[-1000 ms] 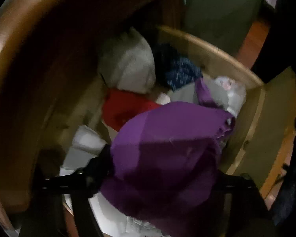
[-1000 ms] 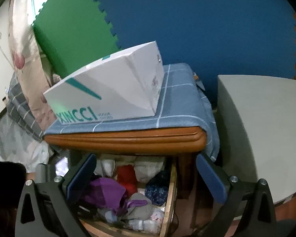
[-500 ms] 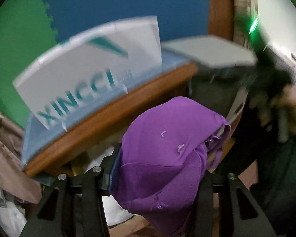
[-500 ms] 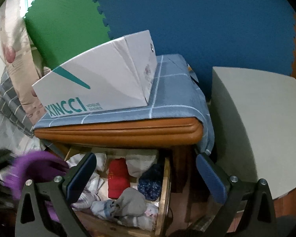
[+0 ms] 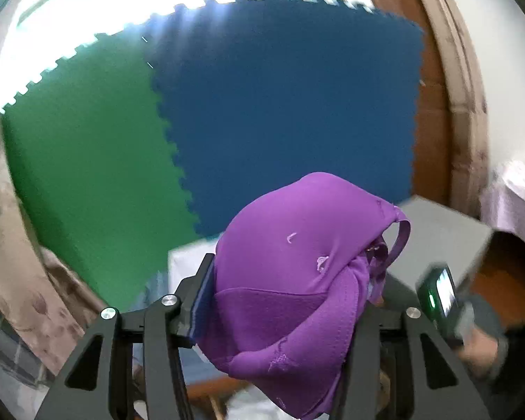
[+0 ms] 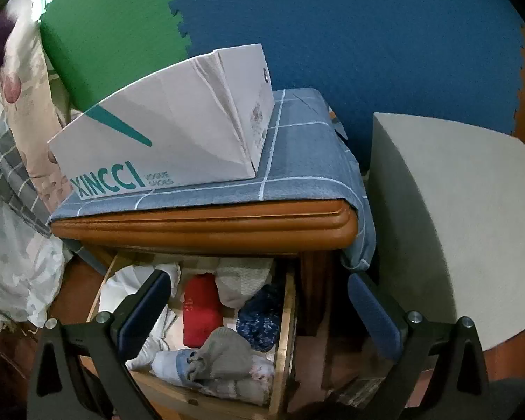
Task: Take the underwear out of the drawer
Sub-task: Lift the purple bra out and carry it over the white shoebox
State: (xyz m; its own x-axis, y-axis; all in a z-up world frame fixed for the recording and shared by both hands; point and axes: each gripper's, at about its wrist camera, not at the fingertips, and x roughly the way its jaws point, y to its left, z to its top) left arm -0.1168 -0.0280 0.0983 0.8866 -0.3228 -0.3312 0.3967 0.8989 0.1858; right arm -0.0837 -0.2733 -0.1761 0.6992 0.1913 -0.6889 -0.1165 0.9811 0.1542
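Observation:
My left gripper (image 5: 280, 301) is shut on purple underwear (image 5: 297, 280), a bra with a strap hanging at its right, held up high in front of the blue and green wall mats. The cloth hides the right finger. In the right wrist view a dark purple blur shows at the far upper left edge. My right gripper (image 6: 259, 311) is open and empty above the open wooden drawer (image 6: 283, 336). The drawer holds a red folded garment (image 6: 199, 311), a dark blue patterned one (image 6: 259, 318), a grey one (image 6: 224, 353) and white ones (image 6: 133, 280).
A white XINCCI shoe box (image 6: 168, 140) lies on the blue checked cloth (image 6: 297, 161) over the wooden cabinet top (image 6: 206, 220). A grey box (image 6: 448, 217) stands right of the cabinet. Bedding and a floral curtain (image 6: 24, 105) are at the left.
My left gripper has lifted the purple underwear out of the drawer and up past the cabinet top to wall height. My right gripper stayed open and drifted slightly.

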